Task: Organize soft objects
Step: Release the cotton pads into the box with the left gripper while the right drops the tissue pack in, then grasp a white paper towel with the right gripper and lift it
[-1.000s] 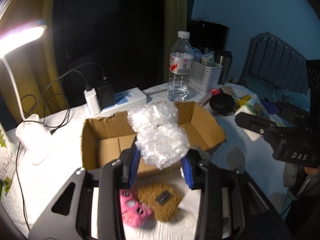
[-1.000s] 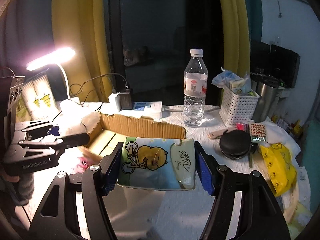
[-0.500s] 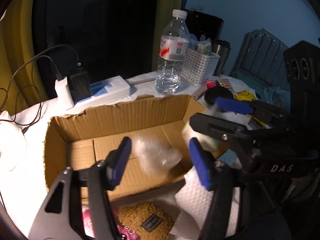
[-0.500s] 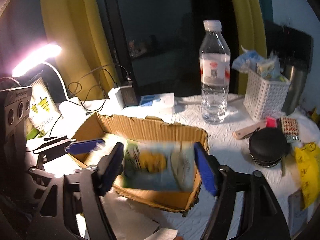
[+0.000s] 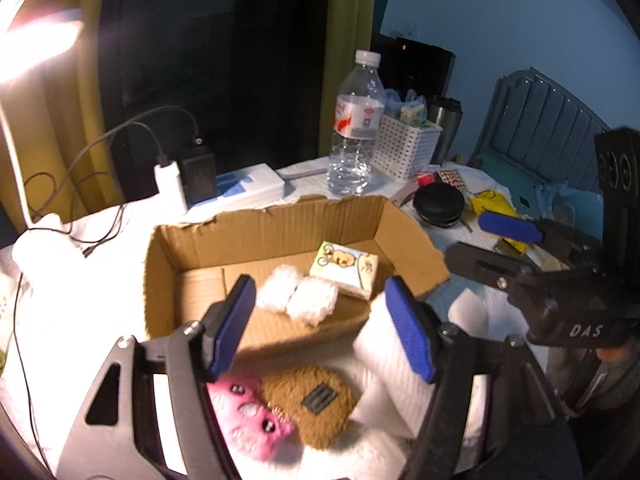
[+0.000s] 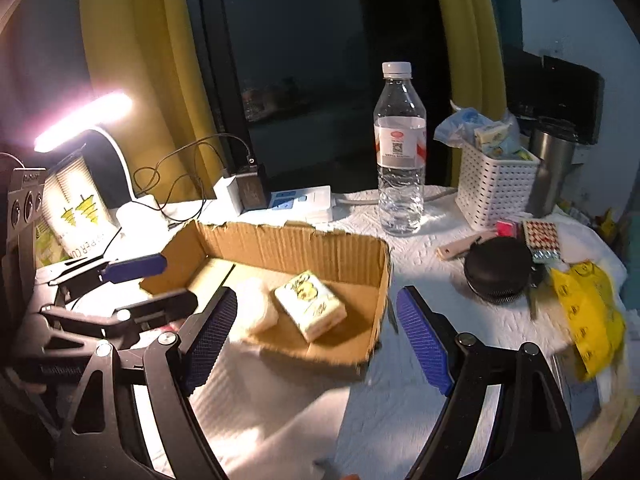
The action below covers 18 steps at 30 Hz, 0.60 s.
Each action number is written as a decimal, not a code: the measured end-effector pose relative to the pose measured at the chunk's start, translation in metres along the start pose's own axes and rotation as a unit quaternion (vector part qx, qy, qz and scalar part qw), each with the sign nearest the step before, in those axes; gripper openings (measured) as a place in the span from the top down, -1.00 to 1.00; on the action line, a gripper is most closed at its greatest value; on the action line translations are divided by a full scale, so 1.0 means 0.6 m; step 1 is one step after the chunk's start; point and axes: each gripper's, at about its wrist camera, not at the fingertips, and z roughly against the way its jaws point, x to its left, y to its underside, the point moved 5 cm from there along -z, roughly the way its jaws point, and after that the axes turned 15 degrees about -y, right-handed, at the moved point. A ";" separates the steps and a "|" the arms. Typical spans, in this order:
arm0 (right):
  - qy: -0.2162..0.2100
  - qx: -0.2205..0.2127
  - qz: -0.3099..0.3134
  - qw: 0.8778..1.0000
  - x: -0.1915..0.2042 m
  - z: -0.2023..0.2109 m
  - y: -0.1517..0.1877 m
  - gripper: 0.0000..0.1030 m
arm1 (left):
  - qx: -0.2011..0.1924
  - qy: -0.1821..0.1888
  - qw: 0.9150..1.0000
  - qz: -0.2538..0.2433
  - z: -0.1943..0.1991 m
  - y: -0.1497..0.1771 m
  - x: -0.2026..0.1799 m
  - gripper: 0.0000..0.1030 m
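Both dropped into the cardboard box (image 5: 280,236): bubble wrap (image 5: 298,298) beside tissue pack (image 5: 346,268). Left gripper (image 5: 324,330) and right gripper (image 6: 316,338) just spread, nothing between. Outside, awaiting pickup: pink plush (image 5: 250,414), brown pad (image 5: 312,400), probably soft

White-covered table (image 6: 420,248) — cardboard box (image 6: 296,246), water bottle (image 6: 399,152), white basket (image 6: 494,190).

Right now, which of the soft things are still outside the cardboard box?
The pink plush and the brown fuzzy pad, lying side by side before the box's near wall; the bubble wrap and tissue pack lie inside.
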 end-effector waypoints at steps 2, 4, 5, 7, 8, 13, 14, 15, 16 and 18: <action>-0.004 0.003 0.001 1.000 0.012 0.012 0.010 -0.64 | -0.002 0.000 1.000 0.003 0.014 0.008 0.004 -0.34; -0.004 0.009 0.007 1.000 0.028 0.017 0.022 -0.64 | -0.003 -0.001 1.000 0.006 0.027 0.019 0.010 -0.34; -0.005 0.014 0.012 1.000 0.036 0.018 0.027 -0.64 | -0.004 -0.003 1.000 0.007 0.033 0.025 0.013 -0.34; -0.005 0.026 0.022 0.999 0.052 0.017 0.040 -0.64 | -0.005 -0.009 1.000 0.011 0.045 0.039 0.022 -0.34; -0.006 0.031 0.026 0.999 0.058 0.015 0.046 -0.63 | -0.005 -0.012 1.000 0.014 0.050 0.045 0.026 -0.34; -0.001 0.060 0.048 0.997 0.089 -0.006 0.074 -0.40 | -0.005 -0.036 0.999 0.021 0.070 0.081 0.052 -0.35; 0.000 0.066 0.052 0.997 0.093 -0.012 0.079 -0.40 | -0.004 -0.040 0.999 0.022 0.073 0.087 0.056 -0.37; -0.001 0.071 0.054 0.996 0.096 -0.018 0.083 -0.40 | -0.003 -0.042 0.999 0.024 0.075 0.094 0.061 -0.47; -0.004 0.079 0.057 0.995 0.101 -0.027 0.088 -0.40 | -0.001 -0.043 0.999 0.027 0.078 0.101 0.067 -0.51; -0.005 0.088 0.060 0.994 0.106 -0.039 0.095 -0.40 | 0.002 -0.047 0.998 0.036 0.082 0.112 0.078 -0.56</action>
